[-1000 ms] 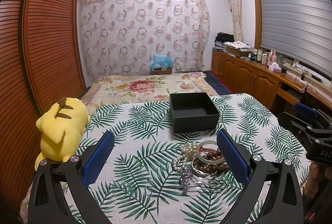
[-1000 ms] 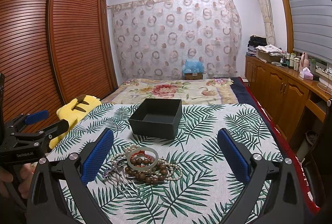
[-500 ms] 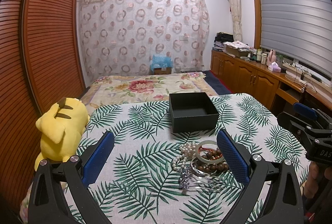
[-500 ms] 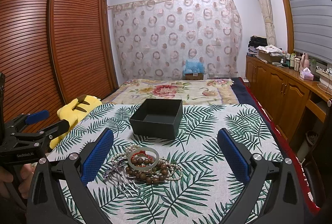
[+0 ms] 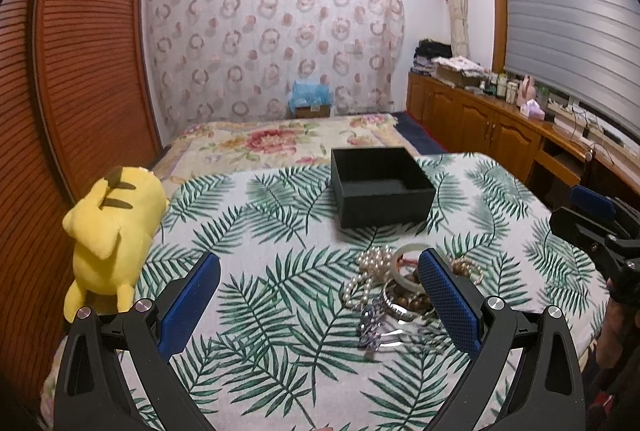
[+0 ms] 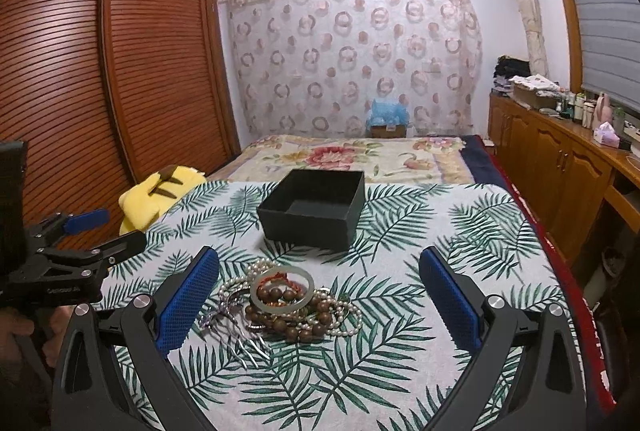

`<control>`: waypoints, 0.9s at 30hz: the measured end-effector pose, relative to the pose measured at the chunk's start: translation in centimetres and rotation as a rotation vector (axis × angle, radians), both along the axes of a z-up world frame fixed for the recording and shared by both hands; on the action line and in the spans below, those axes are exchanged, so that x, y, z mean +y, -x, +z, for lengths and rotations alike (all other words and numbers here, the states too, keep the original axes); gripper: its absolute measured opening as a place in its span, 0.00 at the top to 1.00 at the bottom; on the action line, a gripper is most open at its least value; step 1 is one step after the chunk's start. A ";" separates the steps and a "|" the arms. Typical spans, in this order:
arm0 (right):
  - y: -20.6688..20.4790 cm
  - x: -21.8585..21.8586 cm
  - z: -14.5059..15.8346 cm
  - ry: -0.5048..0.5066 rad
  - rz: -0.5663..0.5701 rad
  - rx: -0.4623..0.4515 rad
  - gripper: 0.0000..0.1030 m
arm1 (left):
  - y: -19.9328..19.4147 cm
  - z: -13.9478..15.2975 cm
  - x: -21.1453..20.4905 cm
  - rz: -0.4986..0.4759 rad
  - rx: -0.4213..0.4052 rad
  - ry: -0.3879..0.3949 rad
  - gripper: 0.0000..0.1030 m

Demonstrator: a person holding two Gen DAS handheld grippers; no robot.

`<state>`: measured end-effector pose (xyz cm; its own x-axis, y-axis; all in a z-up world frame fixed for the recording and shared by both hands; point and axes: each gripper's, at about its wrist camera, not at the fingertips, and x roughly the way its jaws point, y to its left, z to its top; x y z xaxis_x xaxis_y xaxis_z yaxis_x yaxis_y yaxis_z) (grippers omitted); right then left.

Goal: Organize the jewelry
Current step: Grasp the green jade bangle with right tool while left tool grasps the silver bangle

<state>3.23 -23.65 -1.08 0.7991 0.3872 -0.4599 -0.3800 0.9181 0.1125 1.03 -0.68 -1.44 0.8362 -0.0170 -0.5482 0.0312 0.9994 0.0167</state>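
Observation:
A heap of jewelry lies on the leaf-print cloth: a pale jade bangle (image 6: 282,286), brown wooden beads (image 6: 298,325), a pearl string (image 5: 372,263) and a silver hair comb (image 5: 380,331). An open, empty black box (image 6: 316,209) stands behind the heap, also in the left wrist view (image 5: 380,187). My left gripper (image 5: 320,303) is open and empty, its right finger partly hiding the heap. My right gripper (image 6: 318,301) is open and empty, the heap between its fingers and a little ahead.
A yellow plush toy (image 5: 112,227) lies at the table's left edge. A bed with a floral cover (image 6: 352,155) lies beyond the table. Wooden cabinets (image 6: 560,167) run along the right wall, a slatted wardrobe (image 6: 80,71) along the left.
Both grippers have drifted very slightly; the view is almost the same. Nothing was taken hold of or let go.

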 end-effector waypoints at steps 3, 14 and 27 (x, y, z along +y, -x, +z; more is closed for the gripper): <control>-0.3 0.2 -0.7 0.009 0.016 0.009 0.02 | -0.4 -1.0 0.5 -0.009 0.025 0.005 0.07; -2.3 2.2 -3.1 0.070 0.124 0.078 0.06 | -1.8 -4.4 1.2 -0.083 0.120 0.022 0.07; -7.6 6.2 -7.2 0.158 0.269 0.224 0.15 | -3.2 -8.0 1.9 -0.083 0.249 -0.002 0.07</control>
<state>10.80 -17.47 -8.23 0.5515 0.4796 -0.6825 -0.5914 0.8019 0.0856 4.22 1.23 -9.47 0.6710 -0.0782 -0.7373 0.1161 0.9932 0.0003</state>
